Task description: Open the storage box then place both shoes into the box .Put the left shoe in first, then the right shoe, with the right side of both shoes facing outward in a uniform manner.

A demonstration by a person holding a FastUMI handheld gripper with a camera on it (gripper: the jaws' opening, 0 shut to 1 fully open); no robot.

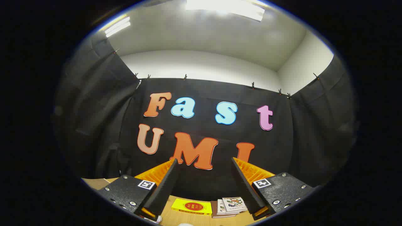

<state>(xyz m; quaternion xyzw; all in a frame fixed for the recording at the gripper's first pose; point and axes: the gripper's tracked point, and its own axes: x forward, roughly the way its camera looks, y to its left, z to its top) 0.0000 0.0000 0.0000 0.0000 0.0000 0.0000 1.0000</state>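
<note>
- Gripper view: I find the claw [204, 161] spread wide and holding nothing, tilted up toward the booth wall rather than down at the table [176, 218].
- Task items: I cannot locate the storage box or either shoe from this angle; their place is undetermined.
- Between the fingers, toward 6 o'clock, lie a yellow book [192, 206] and, just beside it, a small stack of booklets [229, 206].
- Risk: in my judgement, lowering blind could strike or scatter these items.
- Room: air ahead at 12 o'clock is open; the cloth wall bounds it beyond, and the table's far edge sits close to that wall.
</note>
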